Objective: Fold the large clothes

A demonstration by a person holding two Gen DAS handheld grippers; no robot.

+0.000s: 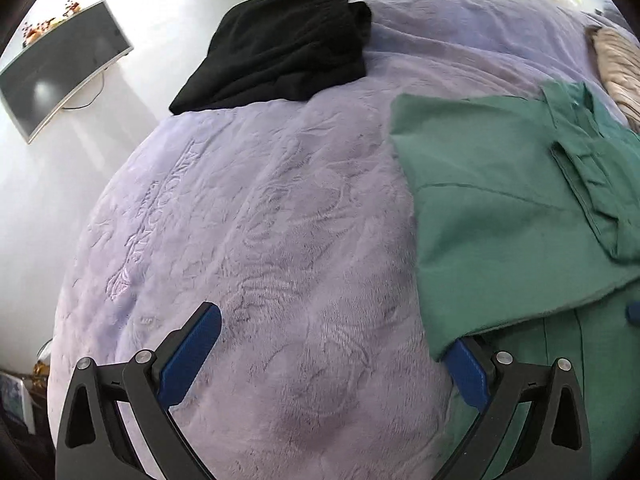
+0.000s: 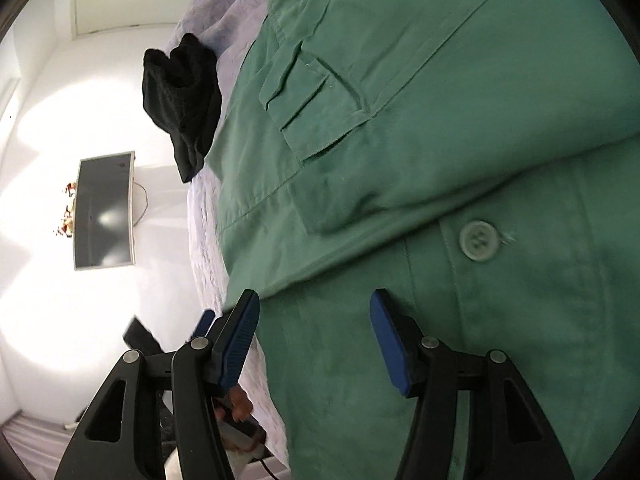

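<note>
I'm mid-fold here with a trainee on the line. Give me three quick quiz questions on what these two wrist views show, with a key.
1. True or false: the right gripper is clamped on the green shirt.
2. Which garment lies at the far edge of the lavender blanket?
A. a black garment
B. a red towel
C. a white sock
3. Fill in: the shirt's lower edge drapes over one finger of the ______ gripper.

Key
1. False: its jaws stand apart above the shirt, nothing between the pads.
2. A: the black garment.
3. Left: the left gripper is open, with one finger partly under the cloth.
</note>
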